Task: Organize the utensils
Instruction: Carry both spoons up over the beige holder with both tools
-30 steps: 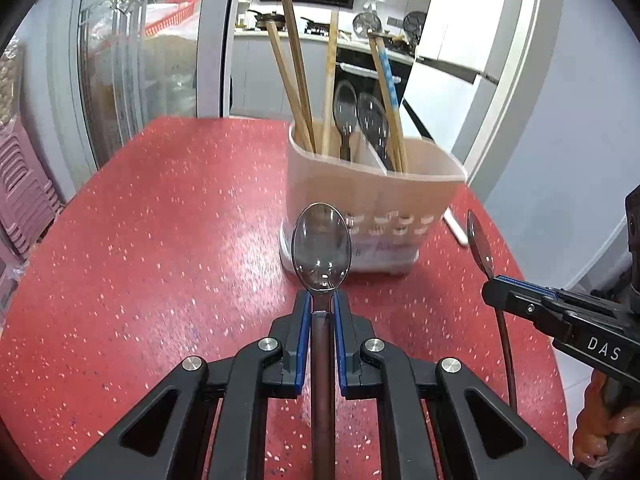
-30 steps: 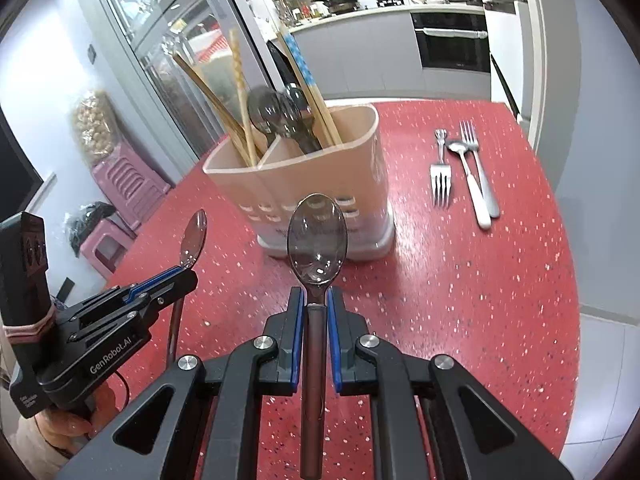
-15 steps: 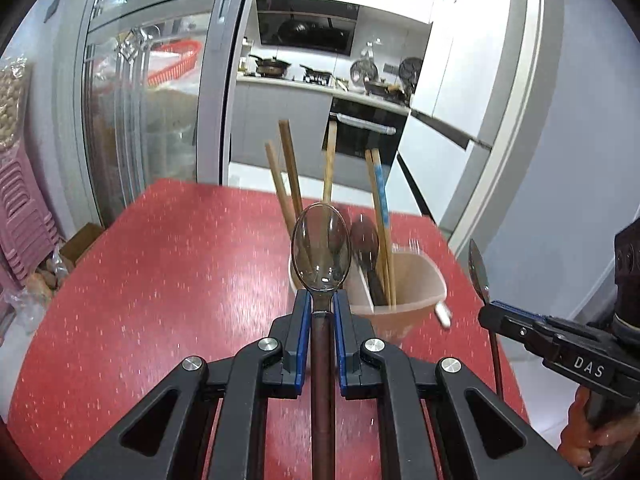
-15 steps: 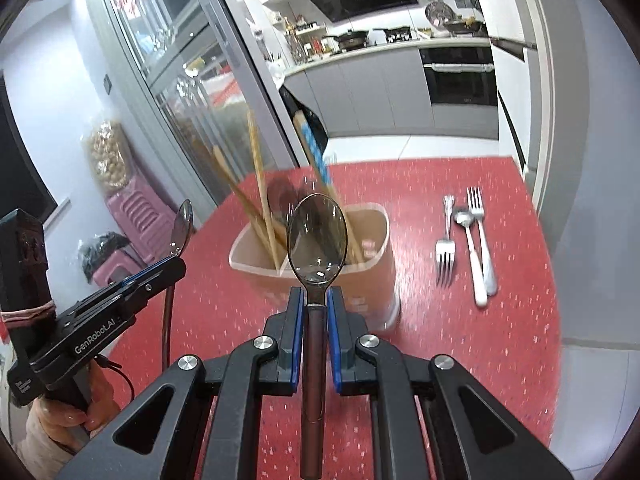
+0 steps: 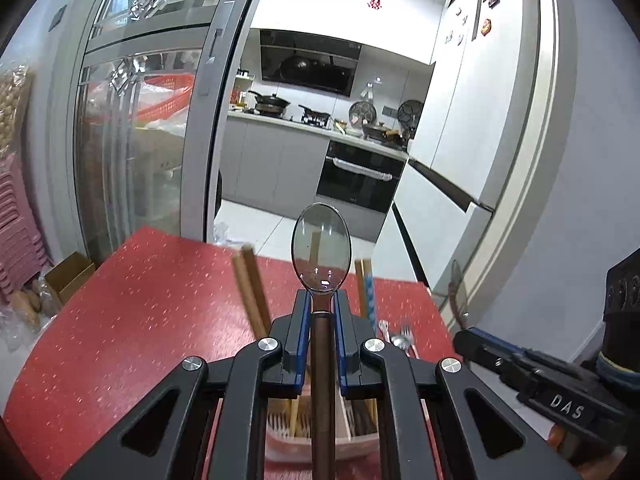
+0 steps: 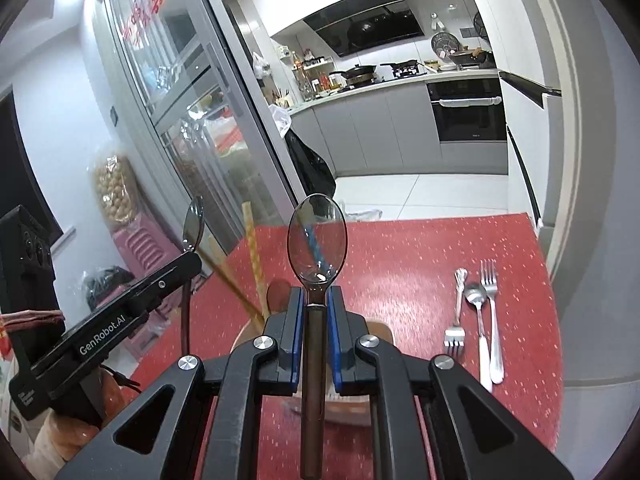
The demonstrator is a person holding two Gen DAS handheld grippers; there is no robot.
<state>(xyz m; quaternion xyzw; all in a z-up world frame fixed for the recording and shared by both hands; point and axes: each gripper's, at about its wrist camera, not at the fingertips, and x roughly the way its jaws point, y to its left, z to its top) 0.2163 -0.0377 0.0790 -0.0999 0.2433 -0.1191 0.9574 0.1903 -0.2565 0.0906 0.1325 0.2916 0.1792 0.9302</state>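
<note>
Two grippers, each clamped on a spoon by the handle, bowl forward: left gripper (image 5: 321,312) on the left spoon (image 5: 321,249), right gripper (image 6: 313,306) on the right spoon (image 6: 317,238). Handle-end grip probably so they drop handle-first into the holder (image 6: 376,330), low between both, chopsticks (image 5: 251,288) standing in it. Forks (image 6: 490,292) and a small spoon (image 6: 476,300) lie loose on the red table (image 6: 400,248), not yet sorted.

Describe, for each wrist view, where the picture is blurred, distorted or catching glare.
Left wrist view: fisheye bends the door frame; chopsticks smear with motion blur; the held spoon stays sharp, with a small glint. Right wrist view: the same curved edges; chopsticks and holder are blurred; the forks are fairly crisp.
</note>
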